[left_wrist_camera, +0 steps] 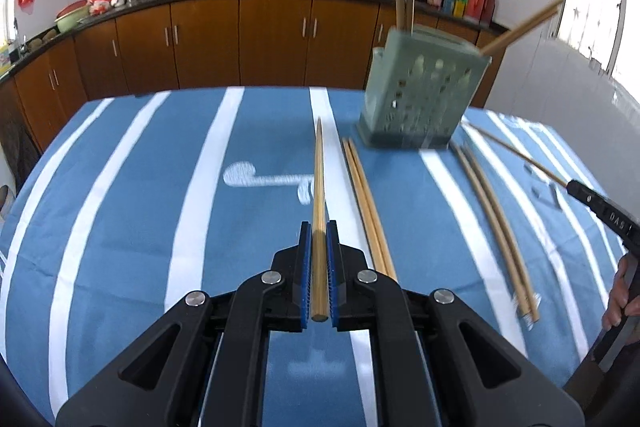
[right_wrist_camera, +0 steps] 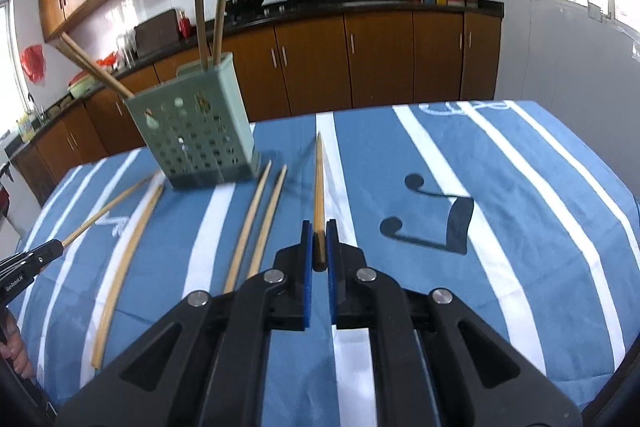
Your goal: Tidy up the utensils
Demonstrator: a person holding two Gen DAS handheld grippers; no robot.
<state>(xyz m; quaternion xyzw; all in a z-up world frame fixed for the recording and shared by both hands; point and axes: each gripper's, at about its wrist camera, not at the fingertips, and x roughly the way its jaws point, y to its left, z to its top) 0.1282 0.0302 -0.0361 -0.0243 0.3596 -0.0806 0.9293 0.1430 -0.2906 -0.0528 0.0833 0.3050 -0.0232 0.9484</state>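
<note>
Left gripper point(left_wrist_camera: 319, 239) jaws clamped on one chopstick point(left_wrist_camera: 319, 187); right gripper point(right_wrist_camera: 319, 239) jaws clamped on another chopstick point(right_wrist_camera: 319, 183). Green holder point(left_wrist_camera: 420, 95) ahead-right of left jaws, ahead-left of right jaws. Loose pairs on table point(left_wrist_camera: 160, 207) beside jaws. Risk: tip snags holder rim, tips holder; thin stick slips. Print: "DAS", "GenRobot.AI"

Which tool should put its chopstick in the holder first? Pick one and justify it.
Right, narrowly. The left tool grips the left chopstick and the right tool the right chopstick, but the green chopstick holder looks nearer in the right wrist view, just left of that chopstick's tip.
</note>
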